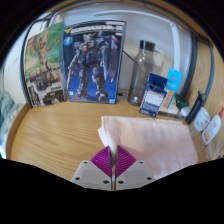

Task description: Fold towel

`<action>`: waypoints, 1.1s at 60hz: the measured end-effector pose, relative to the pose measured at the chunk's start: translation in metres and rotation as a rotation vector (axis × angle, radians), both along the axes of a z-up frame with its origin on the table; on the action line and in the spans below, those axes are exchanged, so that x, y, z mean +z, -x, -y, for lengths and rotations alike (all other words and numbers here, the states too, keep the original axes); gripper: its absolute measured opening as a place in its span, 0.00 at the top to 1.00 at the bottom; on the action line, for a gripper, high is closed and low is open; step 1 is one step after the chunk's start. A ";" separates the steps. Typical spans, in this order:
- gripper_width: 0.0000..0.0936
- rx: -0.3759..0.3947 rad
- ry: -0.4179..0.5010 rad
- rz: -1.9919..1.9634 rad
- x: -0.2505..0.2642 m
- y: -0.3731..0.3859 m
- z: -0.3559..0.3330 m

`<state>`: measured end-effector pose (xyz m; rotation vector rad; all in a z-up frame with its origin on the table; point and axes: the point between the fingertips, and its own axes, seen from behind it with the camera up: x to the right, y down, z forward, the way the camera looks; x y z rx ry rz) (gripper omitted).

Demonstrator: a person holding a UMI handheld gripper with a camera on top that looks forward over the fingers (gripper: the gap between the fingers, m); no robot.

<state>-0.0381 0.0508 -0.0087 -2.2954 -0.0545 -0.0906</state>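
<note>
Gripper (110,163) pinched closed on the near corner of the pale pink towel (160,133), which lies mostly flat on the tabletop (55,125) ahead and to the right, fold seemingly just starting; clear bottle (143,70) beyond, contents not discernible.

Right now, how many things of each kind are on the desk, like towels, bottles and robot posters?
Towels: 1, the pale pink towel, its corner pinched in the tongs
Bottles: 1, the clear bottle
Robot posters: 2, the blue robot poster and the green poster
Blue boxes: 1, the small blue box
Total: 5
</note>
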 end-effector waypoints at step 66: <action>0.14 -0.127 -0.136 -0.209 0.171 -0.240 0.040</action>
